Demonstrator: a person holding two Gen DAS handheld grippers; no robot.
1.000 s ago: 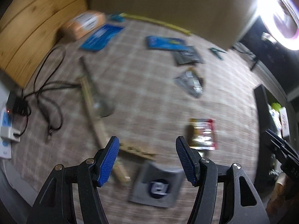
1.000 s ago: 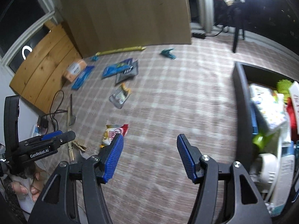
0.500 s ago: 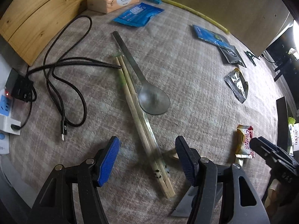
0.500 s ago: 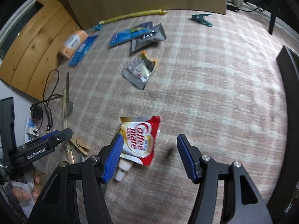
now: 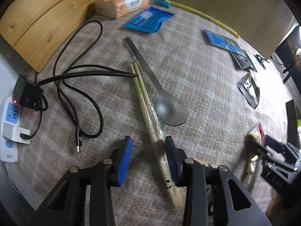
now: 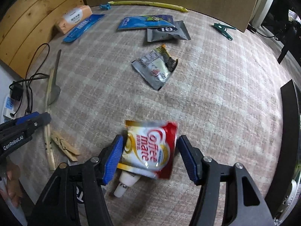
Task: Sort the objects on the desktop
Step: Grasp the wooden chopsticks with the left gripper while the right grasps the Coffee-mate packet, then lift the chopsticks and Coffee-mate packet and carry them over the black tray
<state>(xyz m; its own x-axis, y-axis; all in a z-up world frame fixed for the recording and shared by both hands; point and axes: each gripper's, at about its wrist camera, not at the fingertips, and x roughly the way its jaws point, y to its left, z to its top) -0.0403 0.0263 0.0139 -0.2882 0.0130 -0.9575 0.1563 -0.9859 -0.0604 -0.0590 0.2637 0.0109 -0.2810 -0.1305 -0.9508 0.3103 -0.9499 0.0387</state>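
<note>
1. Pointing steeply down at the checked cloth (image 5: 207,98), the left gripper (image 5: 148,156) has its jaws partly apart; they have just been closing, and the wrapped chopsticks (image 5: 148,111) run between them, close against the right-hand pad, while the other pad stands clear. No firm clamp shows.
2. Just beyond those fingers a metal spoon (image 5: 172,111) lies beside the chopsticks, its bowl near the gripper and its handle running away toward the back.
3. A black cable (image 5: 79,98) loops to the left of them, leading to a white power strip (image 5: 8,130) at the cloth's edge.
4. At the far side sit a tissue pack (image 5: 122,3) and a blue packet (image 5: 149,19), against wooden boards (image 5: 41,24).
5. The right gripper (image 6: 150,155) also points down, its jaws wide and just narrowed a little, straddling a Coffee mate sachet (image 6: 150,148) that lies flat on the cloth. The left-hand pad is at the sachet's edge; the right-hand pad is just beside it, with no squeeze visible.
6. A small white tube (image 6: 125,183) pokes out from under the sachet's near edge.
7. Left of that lies a wooden clothespin (image 6: 64,147); farther out rest a torn silver packet (image 6: 155,67), a grey pouch (image 6: 166,32), a blue bag (image 6: 144,21) and a green clip (image 6: 223,30).
8. A dark bin (image 6: 288,128) stands at the right edge.
</note>
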